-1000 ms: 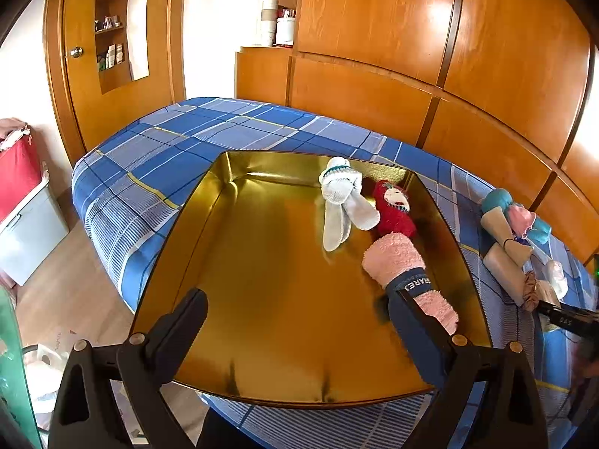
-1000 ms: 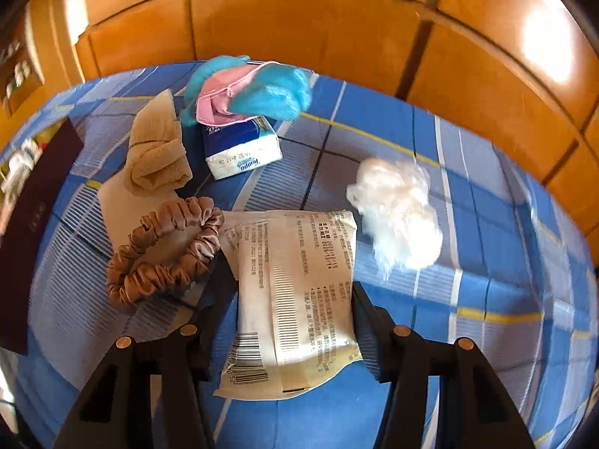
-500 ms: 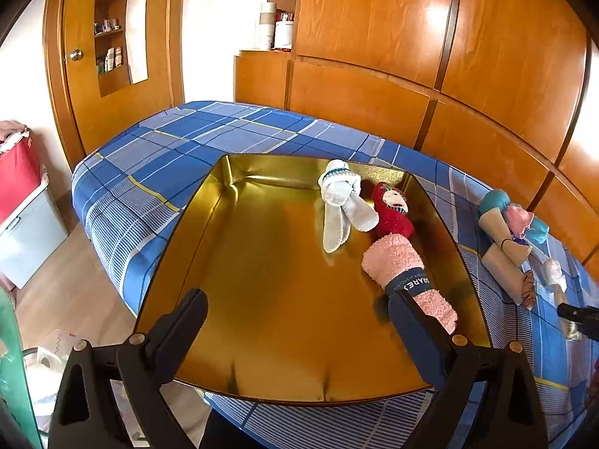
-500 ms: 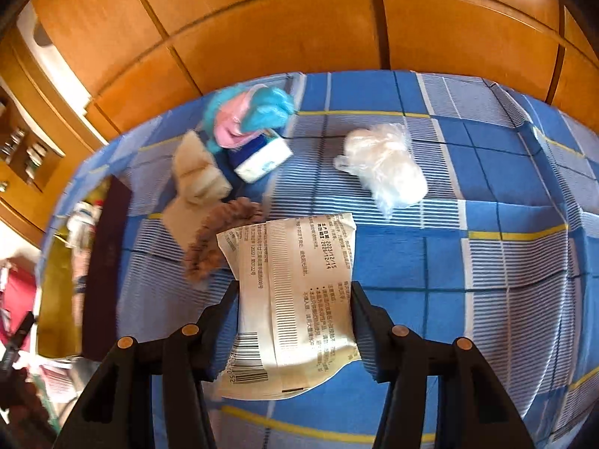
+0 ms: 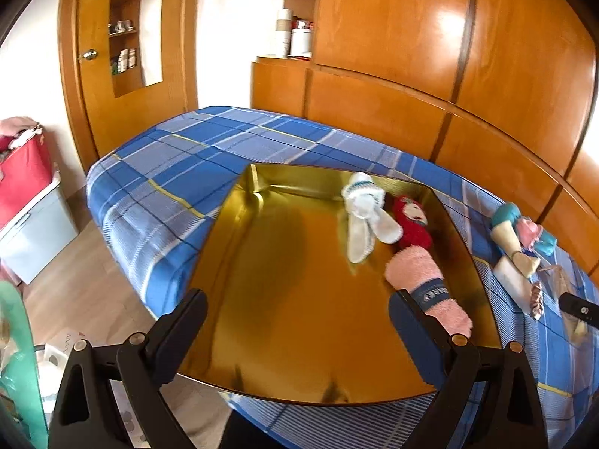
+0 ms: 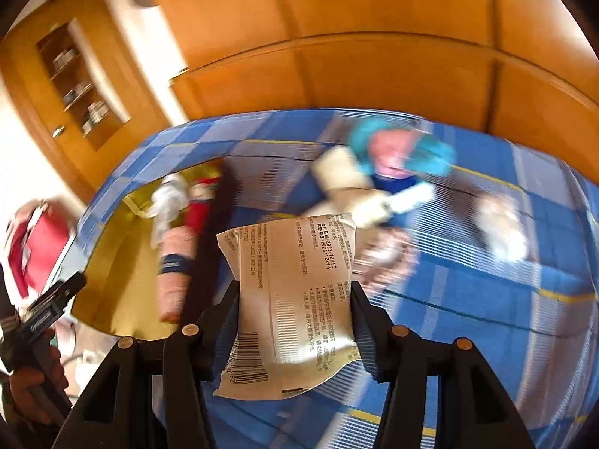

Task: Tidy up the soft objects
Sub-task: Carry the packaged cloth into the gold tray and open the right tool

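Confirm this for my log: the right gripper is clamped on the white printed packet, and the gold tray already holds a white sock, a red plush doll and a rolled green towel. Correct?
Not quite: the rolled towel is pink, not green, as the left wrist view shows. The rest stands: the right gripper is clamped on the white printed packet, and the gold tray holds the white sock and red plush doll.

Right wrist view is smearing with motion blur: teal-and-pink bundle [image 6: 400,149], white fluffy lump [image 6: 501,232] and brownish thing [image 6: 385,254] behind the packet [image 6: 295,299] are all unreadable. Packet's small print is too tiny to read. Left wrist view's right edge is cutting off a black device [image 5: 580,308]. Gold tray [image 5: 284,299]'s near rim is hiding behind gripper fingers [image 5: 415,321].
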Motion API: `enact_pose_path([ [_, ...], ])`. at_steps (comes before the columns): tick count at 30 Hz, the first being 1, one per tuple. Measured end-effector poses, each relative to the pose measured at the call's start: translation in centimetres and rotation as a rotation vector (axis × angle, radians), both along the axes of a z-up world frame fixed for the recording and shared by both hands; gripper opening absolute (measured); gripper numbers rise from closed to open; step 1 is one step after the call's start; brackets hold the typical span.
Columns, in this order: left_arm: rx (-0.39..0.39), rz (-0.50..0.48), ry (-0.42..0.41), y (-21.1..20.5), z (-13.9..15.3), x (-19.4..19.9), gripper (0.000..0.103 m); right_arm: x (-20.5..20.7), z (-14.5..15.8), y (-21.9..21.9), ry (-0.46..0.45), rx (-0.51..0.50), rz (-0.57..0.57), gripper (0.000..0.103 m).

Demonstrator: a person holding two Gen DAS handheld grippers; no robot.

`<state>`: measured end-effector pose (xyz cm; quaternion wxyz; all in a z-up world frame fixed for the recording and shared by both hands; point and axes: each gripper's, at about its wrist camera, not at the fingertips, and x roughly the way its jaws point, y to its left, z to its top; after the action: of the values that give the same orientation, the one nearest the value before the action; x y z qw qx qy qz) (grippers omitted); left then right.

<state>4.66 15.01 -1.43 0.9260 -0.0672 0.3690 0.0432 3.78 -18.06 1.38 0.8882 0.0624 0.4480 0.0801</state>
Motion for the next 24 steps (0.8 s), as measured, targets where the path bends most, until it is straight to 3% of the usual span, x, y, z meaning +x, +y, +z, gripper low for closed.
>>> enact_pose_path([
  [9, -0.018, 0.099, -0.007, 3.8, 0.2, -0.1, 0.098, 3.0, -0.7, 12.4, -0.004, -0.05, 0.273, 0.055],
  [15, -0.006, 0.122, -0.017, 4.5, 0.2, -0.3, 0.098, 4.8, -4.0, 19.6, 0.02, -0.162, 0.384, 0.056],
  [19, -0.004, 0.118, -0.006, 4.5, -0.1, -0.3, 0.098, 5.4, -7.1, 21.3, 0.086, -0.213, 0.418, 0.058],
  [24, -0.004, 0.107, 0.007, 4.2, -0.5, -0.1, 0.098, 4.8, -8.0, 21.6, 0.084, -0.222, 0.436, 0.061],
])
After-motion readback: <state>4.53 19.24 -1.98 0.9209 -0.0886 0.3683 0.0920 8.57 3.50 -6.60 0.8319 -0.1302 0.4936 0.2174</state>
